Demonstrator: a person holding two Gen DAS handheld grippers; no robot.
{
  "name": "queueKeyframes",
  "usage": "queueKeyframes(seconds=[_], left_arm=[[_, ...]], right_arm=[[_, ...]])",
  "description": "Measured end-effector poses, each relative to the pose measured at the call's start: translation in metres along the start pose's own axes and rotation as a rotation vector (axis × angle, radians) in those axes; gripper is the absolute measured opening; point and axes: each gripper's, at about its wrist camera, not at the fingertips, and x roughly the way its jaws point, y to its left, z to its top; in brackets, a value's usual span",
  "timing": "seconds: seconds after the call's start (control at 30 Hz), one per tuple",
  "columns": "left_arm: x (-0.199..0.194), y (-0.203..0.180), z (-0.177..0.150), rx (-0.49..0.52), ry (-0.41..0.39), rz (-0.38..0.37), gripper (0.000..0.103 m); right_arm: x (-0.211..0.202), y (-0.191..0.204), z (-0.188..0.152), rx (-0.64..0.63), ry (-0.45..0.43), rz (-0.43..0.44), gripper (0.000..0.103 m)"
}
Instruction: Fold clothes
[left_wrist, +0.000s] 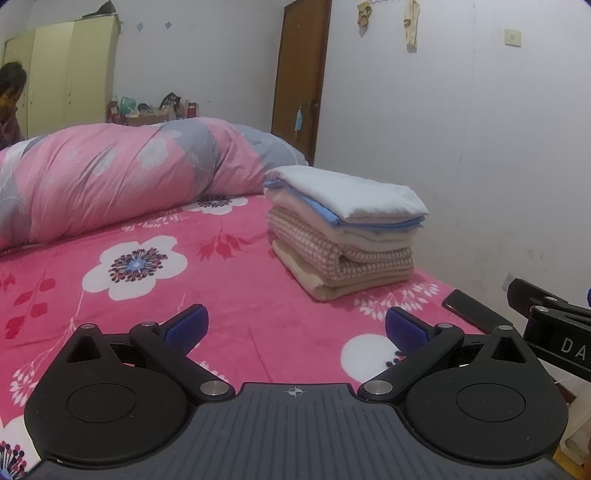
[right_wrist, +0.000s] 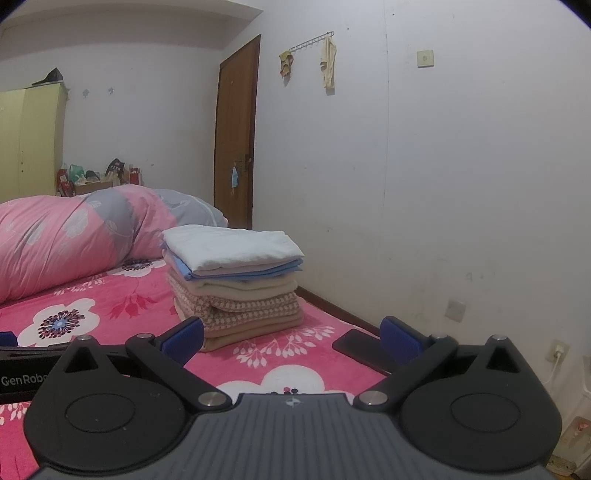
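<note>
Both grippers, left (left_wrist: 293, 326) and right (right_wrist: 291, 334), are held with jaws spread, empty. If nudged, the stack (left_wrist: 343, 225) near the bed's (left_wrist: 240, 280) right edge could be toppled.

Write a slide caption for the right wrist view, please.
Open right gripper faces a stack of folded clothes on the floral bed.

A person (left_wrist: 11, 99) at the upper left of the left wrist view is cut off by the frame's edge. The rolled quilt (left_wrist: 110, 177) hides the far part of the bed and the bottom of the clutter (left_wrist: 147, 109) behind it, which is too small to tell apart. At the right edge, the other tool (left_wrist: 554, 328) shows only partly, its lettering cut short. In the right wrist view, a blue pad hides part of the dark flat thing (right_wrist: 354, 347).
</note>
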Motion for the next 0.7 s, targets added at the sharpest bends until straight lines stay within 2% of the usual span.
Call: queueKeyframes(seconds=[0.7], left_arm=[[-0.0009,0.0019,-0.0007,-0.001,0.002,0.001,0.103]], right_arm=[[-0.0022,0.0022,-0.0016,-0.004,0.005,-0.003,0.103]])
